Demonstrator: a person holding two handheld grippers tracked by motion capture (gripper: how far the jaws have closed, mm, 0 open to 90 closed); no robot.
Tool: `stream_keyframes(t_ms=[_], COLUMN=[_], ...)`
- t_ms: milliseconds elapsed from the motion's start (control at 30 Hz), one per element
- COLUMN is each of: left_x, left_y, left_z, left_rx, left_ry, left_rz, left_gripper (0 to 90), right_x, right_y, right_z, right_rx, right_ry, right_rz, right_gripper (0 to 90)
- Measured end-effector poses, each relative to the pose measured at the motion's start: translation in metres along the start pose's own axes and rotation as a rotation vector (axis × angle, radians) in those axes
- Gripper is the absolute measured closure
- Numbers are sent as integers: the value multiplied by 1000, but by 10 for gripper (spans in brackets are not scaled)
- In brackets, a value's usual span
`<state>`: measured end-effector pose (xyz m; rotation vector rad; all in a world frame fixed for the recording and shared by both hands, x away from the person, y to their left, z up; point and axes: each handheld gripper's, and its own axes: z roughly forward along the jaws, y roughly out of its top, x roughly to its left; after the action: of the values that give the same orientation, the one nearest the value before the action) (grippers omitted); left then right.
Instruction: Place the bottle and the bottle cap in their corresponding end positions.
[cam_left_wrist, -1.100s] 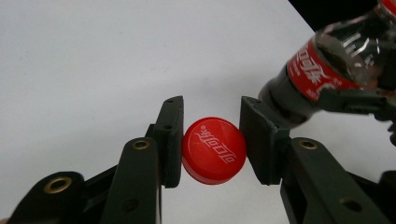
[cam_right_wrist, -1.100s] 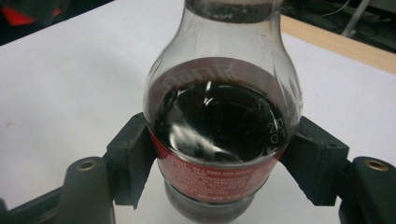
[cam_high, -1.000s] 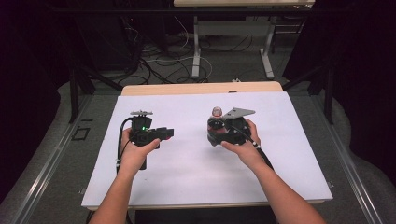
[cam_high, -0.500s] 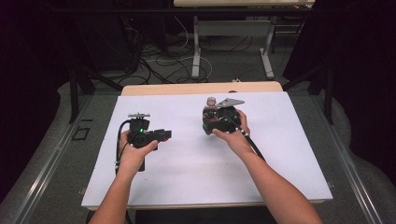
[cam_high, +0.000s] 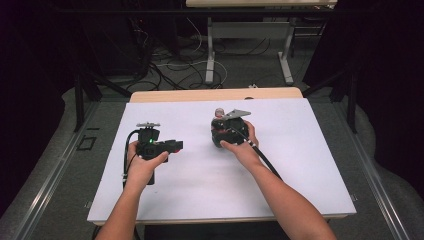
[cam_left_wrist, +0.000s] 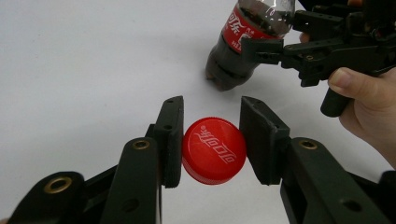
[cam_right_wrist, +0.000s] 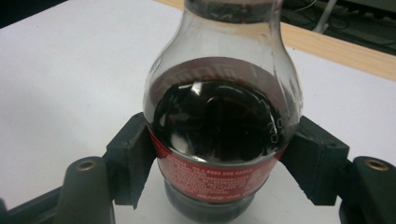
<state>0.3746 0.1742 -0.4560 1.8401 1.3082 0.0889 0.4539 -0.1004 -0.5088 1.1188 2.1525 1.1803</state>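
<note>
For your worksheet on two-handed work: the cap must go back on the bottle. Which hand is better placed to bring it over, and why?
Left. The left gripper already clamps the red cap, free to travel. The right gripper is shut on the bottle, steadying it on the table.

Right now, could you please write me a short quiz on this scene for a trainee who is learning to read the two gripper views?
1. True or false: the left gripper is shut on the red Coca-Cola cap.
2. What does the right gripper hold? A) a glass jar B) a cola bottle C) a mug
3. What does the cola bottle's base rest on in the left gripper view?

Key:
1. True; both pads press on the cap's sides.
2. B; the jaws clamp the cola bottle at its red label, and dark cola shows inside.
3. The white table top; the bottle leans, its base on the surface.
</note>
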Motion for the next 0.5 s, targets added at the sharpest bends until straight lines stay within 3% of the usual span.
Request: stream_keyframes(t_ms=[133,300,400,500], left_x=[0,-1,-2,-2], left_y=[0,-1,-1,-1], left_z=[0,2,2,3], left_rx=[2,-7,4,7], left_ry=[-2,0,-1,0], left_rz=[6,-2,0,5], left_gripper=[615,615,615,615], right_x=[4,7,7,7], right_y=[-5,-10,-11,-12], right_z=[5,3,3,3], right_rx=[-12,-16,-22,-15], right_ry=[9,-15,-6,2], right_rz=[19,16,43,38], right_gripper=[300,292,287,276])
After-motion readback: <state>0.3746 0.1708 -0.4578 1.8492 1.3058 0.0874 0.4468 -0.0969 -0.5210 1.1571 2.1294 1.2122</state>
